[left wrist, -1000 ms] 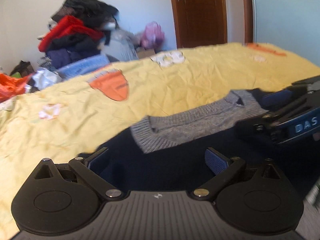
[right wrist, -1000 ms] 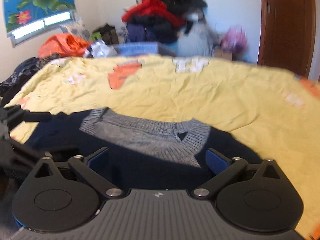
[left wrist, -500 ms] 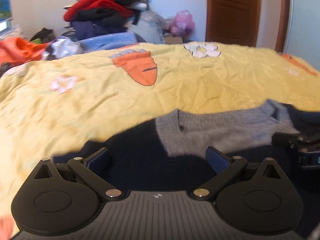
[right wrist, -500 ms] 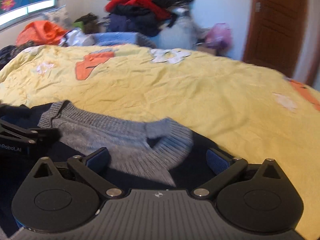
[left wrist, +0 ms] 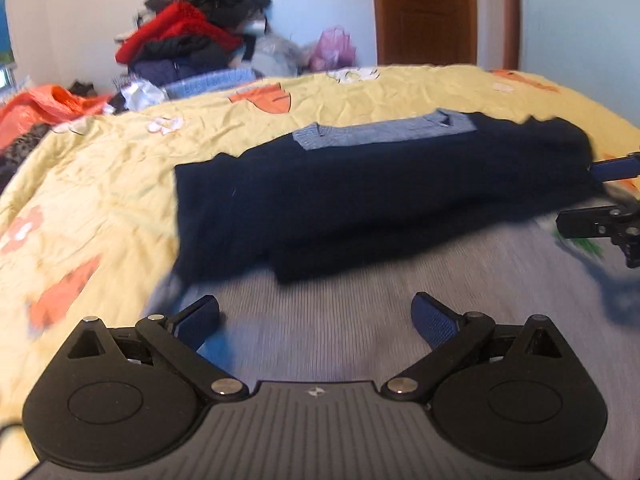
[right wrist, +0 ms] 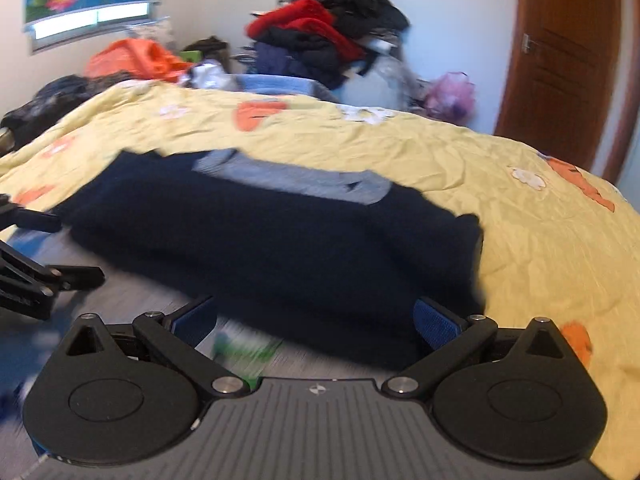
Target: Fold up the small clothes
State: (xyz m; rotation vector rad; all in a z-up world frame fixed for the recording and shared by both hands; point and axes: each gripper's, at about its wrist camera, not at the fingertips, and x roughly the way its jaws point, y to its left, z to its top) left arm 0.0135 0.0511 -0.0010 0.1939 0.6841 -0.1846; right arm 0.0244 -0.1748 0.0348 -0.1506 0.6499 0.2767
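A small sweater lies flat on the yellow bedspread [left wrist: 100,184]. Its navy upper part [left wrist: 380,184] with a grey ribbed collar [left wrist: 380,134] is folded over a grey ribbed lower part [left wrist: 360,312]. It also shows in the right wrist view [right wrist: 280,236], with the collar [right wrist: 292,178] at the far edge. My left gripper [left wrist: 316,316] is open and empty, above the grey part near the sweater's near-left edge. My right gripper [right wrist: 316,320] is open and empty at the near-right edge. Each gripper shows at the side of the other's view, the right [left wrist: 608,220] and the left [right wrist: 28,268].
A heap of clothes [left wrist: 188,48] is piled behind the bed's far side, with orange fabric [left wrist: 40,108] at the left. A brown wooden door [left wrist: 424,12] stands at the back right. The bedspread [right wrist: 540,220] stretches wide to the right of the sweater.
Both grippers have pulled back and up from the collar end. The sweater now lies farther off, with the navy part folded over the grey part. Both stayed open.
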